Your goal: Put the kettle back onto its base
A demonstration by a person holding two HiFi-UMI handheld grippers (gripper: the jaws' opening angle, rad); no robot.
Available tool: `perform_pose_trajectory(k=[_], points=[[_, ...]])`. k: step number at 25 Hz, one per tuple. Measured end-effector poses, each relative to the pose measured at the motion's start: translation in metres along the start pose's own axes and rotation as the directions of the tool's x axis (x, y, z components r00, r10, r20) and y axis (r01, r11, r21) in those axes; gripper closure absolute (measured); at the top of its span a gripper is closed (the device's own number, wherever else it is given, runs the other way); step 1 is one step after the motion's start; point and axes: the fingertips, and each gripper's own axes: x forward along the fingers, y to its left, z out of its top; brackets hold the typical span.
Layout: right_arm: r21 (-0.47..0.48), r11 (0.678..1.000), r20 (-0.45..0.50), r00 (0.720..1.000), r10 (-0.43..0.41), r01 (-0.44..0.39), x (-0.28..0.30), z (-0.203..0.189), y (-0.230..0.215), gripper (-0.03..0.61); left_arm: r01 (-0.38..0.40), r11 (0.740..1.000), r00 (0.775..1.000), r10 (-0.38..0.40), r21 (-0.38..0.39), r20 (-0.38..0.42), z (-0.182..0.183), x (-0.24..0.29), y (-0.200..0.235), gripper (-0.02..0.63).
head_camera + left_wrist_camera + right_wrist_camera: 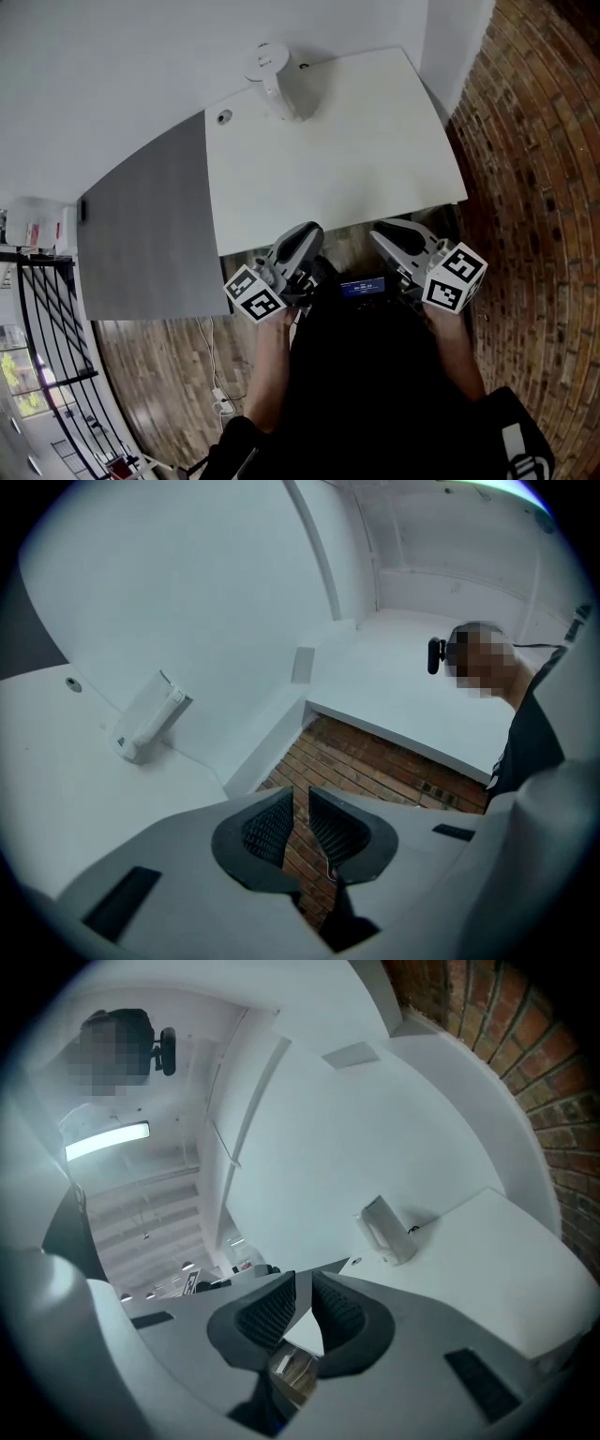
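Looking down in the head view, the white kettle (pixel 274 77) stands upright at the far edge of the white surface (pixel 356 150), close against the white wall. Its long axis is vertical and its round, smooth top faces up. Whether a base sits under it cannot be made out. The left gripper (pixel 305 236) and right gripper (pixel 389 234) are both held at the near edge, well apart from the kettle, over a brick-patterned floor (pixel 525 141).

In the left gripper view, the left gripper (pixel 300 803) has its ribbed dark jaws only a narrow slit apart, with nothing between them and brick showing through the gap. The kettle (pixel 150 716) looks pale, boxy and matte, lying slanted in the frame up to the left.

In the right gripper view, the right gripper (pixel 302 1288) likewise shows a thin gap and holds nothing. The kettle (pixel 386 1230) sits ahead to the right by the wall.
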Motion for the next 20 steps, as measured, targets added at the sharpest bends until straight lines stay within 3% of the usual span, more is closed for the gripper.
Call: perform_pose_trajectory(k=[9, 20], points=[[0.008, 0.999, 0.077, 0.996, -0.043, 0.043, -0.001, 0.022, -0.009, 0.518, 0.058, 0.998, 0.998, -0.058, 0.010, -0.006, 0.016, 0.004, -0.004, 0.551], [0.013, 1.000, 0.007, 1.000, -0.007, 0.007, 0.056, 0.002, 0.029, 0.518, 0.063, 0.995, 0.997, -0.059, -0.075, 0.051, 0.041, -0.032, 0.029, 0.554]])
